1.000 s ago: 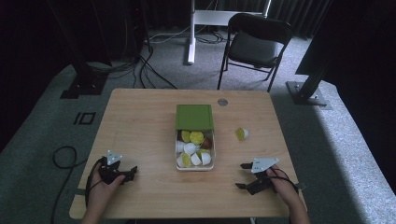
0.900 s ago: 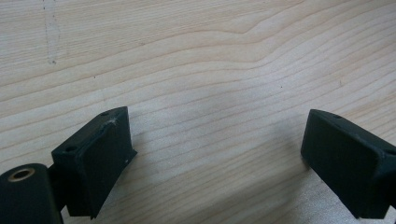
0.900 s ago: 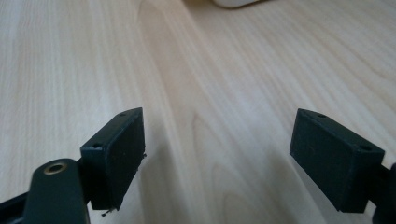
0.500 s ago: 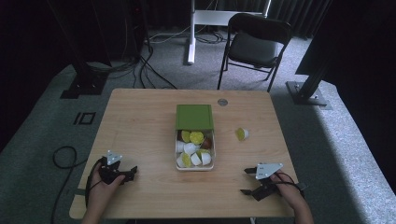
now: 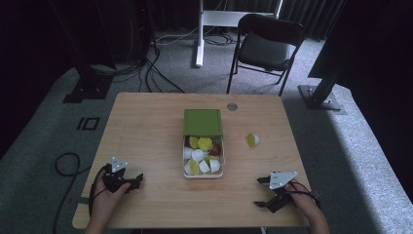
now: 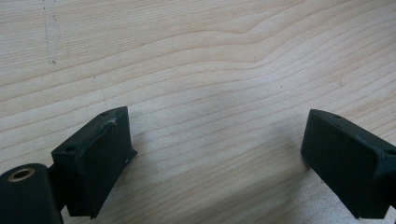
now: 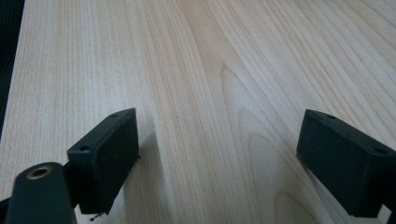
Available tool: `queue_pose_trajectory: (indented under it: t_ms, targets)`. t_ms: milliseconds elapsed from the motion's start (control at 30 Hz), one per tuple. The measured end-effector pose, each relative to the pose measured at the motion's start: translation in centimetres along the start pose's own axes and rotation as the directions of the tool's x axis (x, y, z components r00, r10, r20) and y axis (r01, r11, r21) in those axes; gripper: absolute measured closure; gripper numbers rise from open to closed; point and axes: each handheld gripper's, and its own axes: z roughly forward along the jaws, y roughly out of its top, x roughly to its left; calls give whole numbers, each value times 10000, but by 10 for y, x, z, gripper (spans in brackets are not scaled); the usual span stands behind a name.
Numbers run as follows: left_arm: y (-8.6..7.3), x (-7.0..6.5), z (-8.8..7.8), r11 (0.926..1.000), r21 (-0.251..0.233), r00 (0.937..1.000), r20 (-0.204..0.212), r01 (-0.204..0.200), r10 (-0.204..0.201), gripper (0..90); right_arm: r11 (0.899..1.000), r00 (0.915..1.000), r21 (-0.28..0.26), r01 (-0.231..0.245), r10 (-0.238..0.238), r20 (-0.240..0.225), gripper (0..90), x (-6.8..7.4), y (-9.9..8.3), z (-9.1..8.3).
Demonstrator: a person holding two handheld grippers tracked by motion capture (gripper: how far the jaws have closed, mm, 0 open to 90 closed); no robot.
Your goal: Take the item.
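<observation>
Both grippers (image 5: 134,181) (image 5: 263,192) wide, empty, low on table (image 5: 146,122) at 7 and 5 o'clock — loose pod (image 5: 251,140) at 3 o'clock of box (image 5: 203,146) looks light, crushable — pinch its sides.

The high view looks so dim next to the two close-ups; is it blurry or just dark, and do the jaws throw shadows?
In the high view the table is lit softly while the room around it sinks into dark; small things look soft, not sharp. In the left gripper view the wood grain is crisp and bright, with faint shadows beside the jaws. The right gripper view is the same: sharp grain, mild shadows, no glare.
</observation>
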Motion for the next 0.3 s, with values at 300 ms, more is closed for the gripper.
queue_pose_trajectory:
  t_ms: [300]
  targets:
    - [0, 0, 0, 10000, 1, 10000, -1, -2, 2, 99, 10000, 10000, 15, -22, 22, 17, 118, 0, 0, 0]
